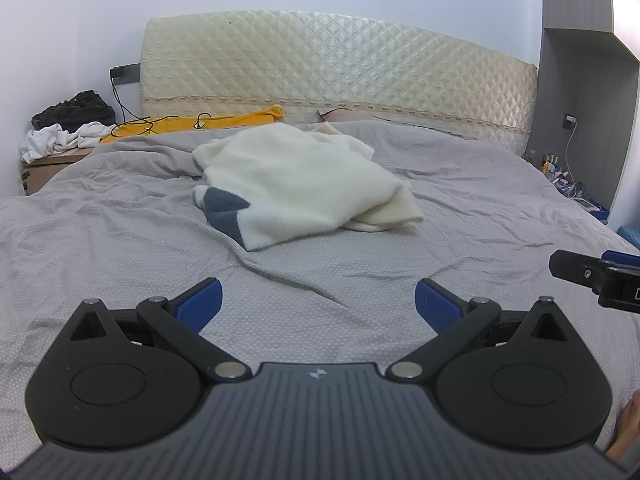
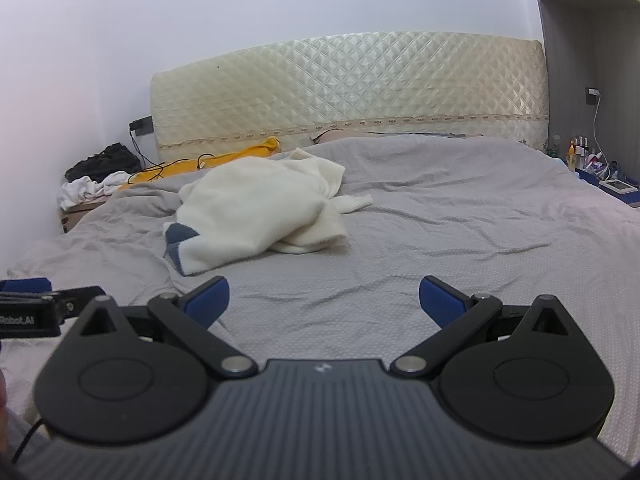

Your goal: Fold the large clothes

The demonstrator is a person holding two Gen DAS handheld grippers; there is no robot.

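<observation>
On the grey bed (image 1: 120, 248) | cream garment (image 1: 296, 192) is lying crumpled mid-mattress, well ahead of both tools | left claw (image 1: 318, 300) and right claw (image 2: 324, 300) are being held wide open, empty | advice: opposite hem corners should be pinched, fabric spread flat before folding.

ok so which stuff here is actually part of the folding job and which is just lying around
For the job:
- cream fleece garment, crumpled on the grey bed cover
- left gripper, open
- right gripper, open

Just lying about:
- yellow cloth by the headboard
- dark and white clothes pile on the side cabinet
- bottles on the far side
</observation>
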